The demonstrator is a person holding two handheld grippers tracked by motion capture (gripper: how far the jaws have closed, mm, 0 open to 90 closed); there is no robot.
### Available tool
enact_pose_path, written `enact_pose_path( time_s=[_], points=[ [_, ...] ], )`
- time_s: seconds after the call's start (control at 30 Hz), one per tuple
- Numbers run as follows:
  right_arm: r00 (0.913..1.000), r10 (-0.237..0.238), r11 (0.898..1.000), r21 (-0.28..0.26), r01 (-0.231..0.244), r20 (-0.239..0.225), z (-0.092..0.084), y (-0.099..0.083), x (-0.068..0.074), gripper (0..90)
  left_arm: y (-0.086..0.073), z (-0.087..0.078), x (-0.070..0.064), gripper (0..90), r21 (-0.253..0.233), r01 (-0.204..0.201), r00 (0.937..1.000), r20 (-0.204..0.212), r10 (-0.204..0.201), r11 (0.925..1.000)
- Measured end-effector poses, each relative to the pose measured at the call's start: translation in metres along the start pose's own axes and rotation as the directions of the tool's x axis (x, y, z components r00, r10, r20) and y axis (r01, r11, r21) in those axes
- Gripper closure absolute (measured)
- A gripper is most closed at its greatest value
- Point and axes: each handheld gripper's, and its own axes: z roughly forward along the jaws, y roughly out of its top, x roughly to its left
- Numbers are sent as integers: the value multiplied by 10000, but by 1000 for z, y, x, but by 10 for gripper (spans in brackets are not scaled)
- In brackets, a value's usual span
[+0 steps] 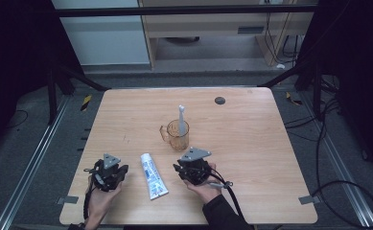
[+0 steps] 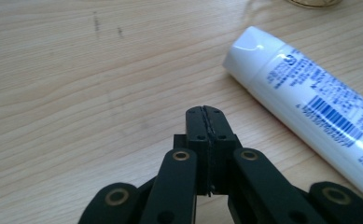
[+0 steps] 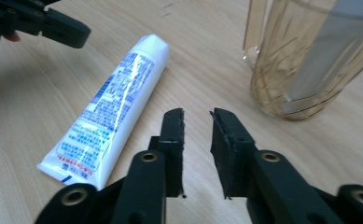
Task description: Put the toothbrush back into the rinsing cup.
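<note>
A light wooden table (image 1: 251,143) with rounded corners carries everything. A white toothpaste tube (image 1: 153,175) with blue print lies flat near the front edge, cap end pointing away from the person. Just behind it stands a clear amber plastic mug (image 1: 176,135), upright, its handle turned left. A small dark round disc (image 1: 219,100) sits near the far edge.
</note>
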Motion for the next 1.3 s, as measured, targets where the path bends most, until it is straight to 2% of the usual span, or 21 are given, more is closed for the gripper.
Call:
enact_pose_path(
  time_s=[0.17,0.3,0.53,0.73,0.87,1.1,1.3],
  points=[
    [9996,96,9993,350,-87,-272,9,-6,8,852,2,7,-12,893,191,-166,9993,343,160,9997],
    [9984,245,9987,470,-221,-512,14,-11,14,883,1,11,-21,893,372,-479,9973,583,457,9982],
    [9985,365,9985,416,-348,-407,10,-16,11,885,-5,9,-31,894,560,-894,9901,1139,826,9944],
    [9988,497,9986,160,-498,22,-2,-14,0,852,-14,-1,-39,894,627,-1221,9813,1572,1110,9905],
    [9967,671,9977,-89,-667,461,-11,-13,-10,786,-18,-6,-46,894,636,-1494,9724,1905,1350,9867],
    [9859,1028,9938,-567,-961,1322,-27,-13,-34,721,-22,-9,-63,894,831,-2018,9570,2288,1784,9759],
    [9788,1338,9896,-730,-1237,1552,-39,-17,-52,728,-25,-9,-71,895,931,-2254,9465,2570,1953,9698]
  ],
)
